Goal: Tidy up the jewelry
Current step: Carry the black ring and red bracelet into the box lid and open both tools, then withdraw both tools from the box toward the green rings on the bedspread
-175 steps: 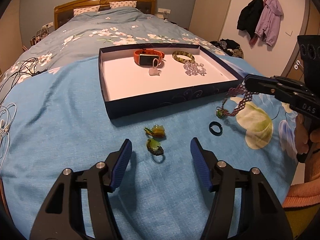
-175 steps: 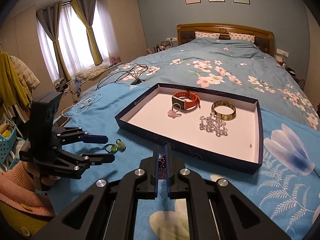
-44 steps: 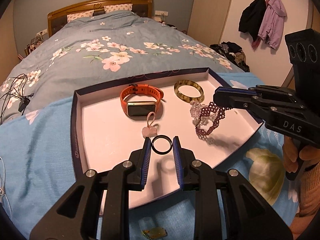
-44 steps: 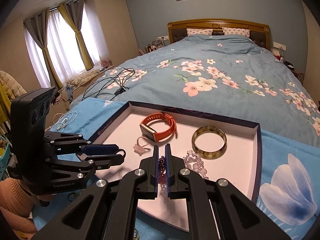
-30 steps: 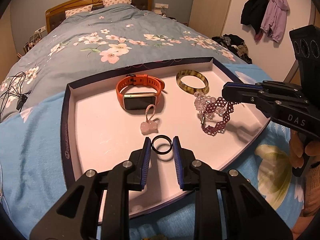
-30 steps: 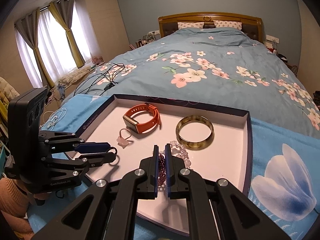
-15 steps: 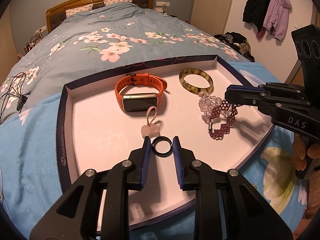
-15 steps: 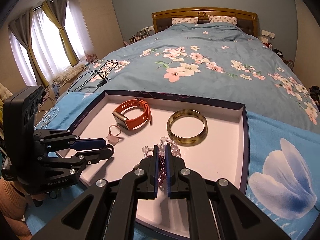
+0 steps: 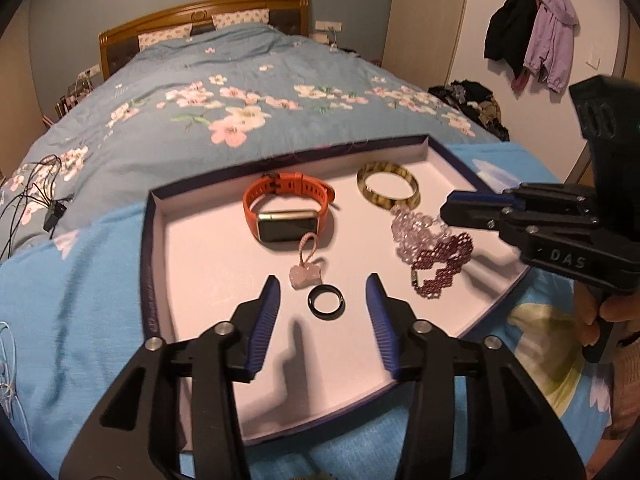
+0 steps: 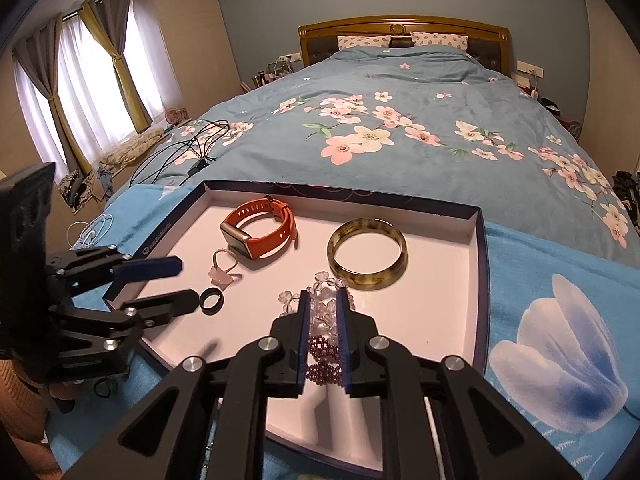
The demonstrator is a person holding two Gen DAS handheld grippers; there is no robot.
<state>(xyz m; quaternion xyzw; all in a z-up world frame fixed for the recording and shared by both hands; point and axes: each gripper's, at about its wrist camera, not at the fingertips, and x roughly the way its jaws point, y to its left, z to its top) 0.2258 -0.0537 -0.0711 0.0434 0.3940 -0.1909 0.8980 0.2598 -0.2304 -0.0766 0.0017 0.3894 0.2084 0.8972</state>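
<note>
The shallow navy-edged white tray (image 9: 154, 240) is holding everything. The right gripper (image 10: 323, 312) is parting around the maroon beaded bracelet (image 9: 440, 266), possibly snagging it; the spread left gripper (image 9: 322, 308) is releasing the black ring (image 9: 326, 300).

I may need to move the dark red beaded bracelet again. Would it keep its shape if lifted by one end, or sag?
Probably sag: the beaded bracelet lies in a loose zigzag on the tray, unlike the rigid bangle. Its small beads look woven, so it likely drapes and swings. Pushed, it would probably bunch rather than roll.
</note>
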